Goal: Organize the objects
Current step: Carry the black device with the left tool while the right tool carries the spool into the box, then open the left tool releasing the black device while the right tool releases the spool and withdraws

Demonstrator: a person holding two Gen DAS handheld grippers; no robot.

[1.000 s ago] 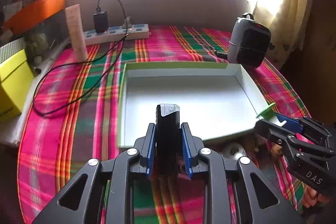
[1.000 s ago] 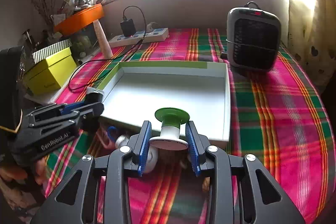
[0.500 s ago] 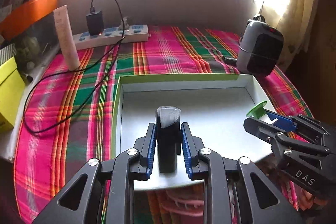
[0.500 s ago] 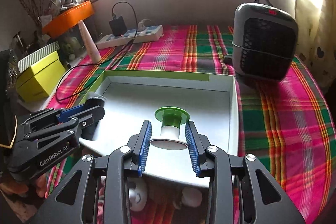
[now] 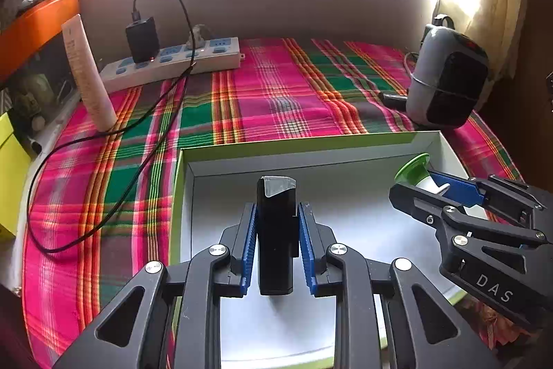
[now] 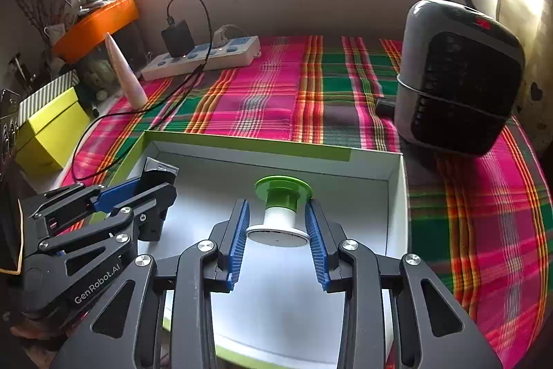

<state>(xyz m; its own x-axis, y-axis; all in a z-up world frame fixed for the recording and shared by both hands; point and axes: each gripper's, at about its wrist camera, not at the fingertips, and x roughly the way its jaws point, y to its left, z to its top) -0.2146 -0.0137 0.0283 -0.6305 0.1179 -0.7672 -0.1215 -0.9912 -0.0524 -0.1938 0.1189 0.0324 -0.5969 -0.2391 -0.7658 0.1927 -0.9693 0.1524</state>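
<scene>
Plaid cloth in pink and green covers the table, and a shallow white box with a green rim lies on its near part. Over the box's left side the left gripper clamps an upright black block with a silvery top between its blue pads. Over the right side the right gripper grasps a white spool with a green flange by its white base. Beyond the box, a grey heater stands far right and a power strip far left.
</scene>
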